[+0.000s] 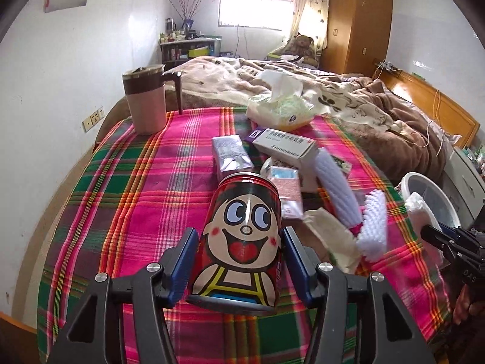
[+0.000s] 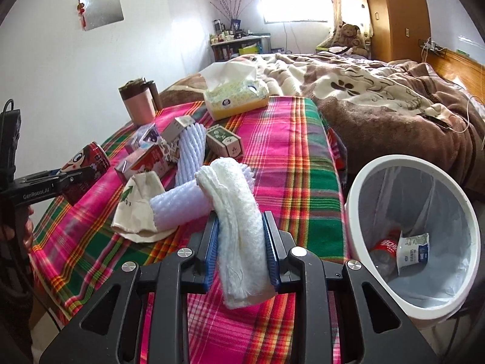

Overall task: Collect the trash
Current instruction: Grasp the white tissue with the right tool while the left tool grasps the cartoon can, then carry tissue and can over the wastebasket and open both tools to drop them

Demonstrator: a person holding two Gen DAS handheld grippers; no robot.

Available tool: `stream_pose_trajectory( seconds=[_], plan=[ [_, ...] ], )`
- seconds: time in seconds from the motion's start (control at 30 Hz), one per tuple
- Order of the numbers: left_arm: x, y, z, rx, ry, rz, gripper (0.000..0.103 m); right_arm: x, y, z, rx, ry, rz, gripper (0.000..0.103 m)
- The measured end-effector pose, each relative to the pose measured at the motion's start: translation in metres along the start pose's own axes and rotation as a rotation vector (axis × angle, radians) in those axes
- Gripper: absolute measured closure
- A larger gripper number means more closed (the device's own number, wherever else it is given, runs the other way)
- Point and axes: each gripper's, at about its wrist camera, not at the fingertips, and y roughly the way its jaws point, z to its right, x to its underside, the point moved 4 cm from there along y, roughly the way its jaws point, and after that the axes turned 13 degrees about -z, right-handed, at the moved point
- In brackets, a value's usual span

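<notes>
A: Item one, nearest. Left gripper (image 1: 239, 261): jaws set part-way and clamped on a red printed drink can with a cartoon face (image 1: 242, 242). Smooth thin metal, cylinder, tilted away, its base just over the plaid cloth.

B: Item two. Right gripper (image 2: 241, 248): jaws narrow, pinching a white folded towel of fluffy, ribbed weave (image 2: 239, 230). Soft and limp; its free end droops below the pads.

A: Step in hand, by my reading: both pieces are picked up, neither yet binned. Next move calls for carrying each across to the bin mouth and letting go directly above it.

B: Item three, receptacle. White round plastic bin with a thin clear liner (image 2: 357, 212), standing just beside the table's right edge. Inside: a crushed clear bottle with a red label and a white packet.

A: Caution: the towel may catch on the rim; the can should drop cleanly.

B: Item four, support. Table under a pink, green and orange plaid cloth (image 1: 127, 200), coarse woven.

A: Item five, mid-table, not yet collected: a beige crumpled paper wrapper (image 2: 139, 209); white foam net sleeves (image 2: 189, 151), springy and ridged; several small printed cardboard cartons (image 1: 285, 145).

B: Item six, farther back. A soft tissue pack in a yellow-green wrap (image 2: 233, 100) and a pink lidded jug with a brown handle (image 1: 145, 100). Probably not trash.

A: Item seven, beyond: a bed with a brown and cream fleece blanket (image 2: 379, 100).
</notes>
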Motion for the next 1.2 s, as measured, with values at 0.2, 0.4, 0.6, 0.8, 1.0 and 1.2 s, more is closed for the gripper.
stream_pose_trajectory(
  seconds=[0.2, 0.4, 0.6, 0.8, 1.0, 1.2],
  plan=[
    [0.001, -0.019, 0.02, 0.024, 0.01, 0.035, 0.047, -0.001, -0.013, 0.005, 0.0, 0.016, 0.041, 0.074],
    [0.002, -0.037, 0.047, 0.038, 0.049, 0.073, 0.047, 0.0, -0.028, 0.016, 0.004, 0.042, 0.083, 0.074],
    [0.001, -0.049, 0.077, 0.063, 0.086, 0.097, 0.046, 0.003, -0.044, 0.027, 0.016, 0.061, 0.117, 0.074],
    [0.001, -0.056, 0.107, 0.092, 0.115, 0.118, 0.046, 0.006, -0.056, 0.045, 0.035, 0.09, 0.142, 0.074],
    [0.0, -0.057, 0.145, 0.129, 0.152, 0.126, 0.046, 0.01, -0.065, 0.068, 0.067, 0.124, 0.151, 0.074],
    [-0.004, -0.049, 0.19, 0.175, 0.202, 0.119, 0.046, 0.013, -0.074, 0.094, 0.1, 0.167, 0.163, 0.074]
  ],
)
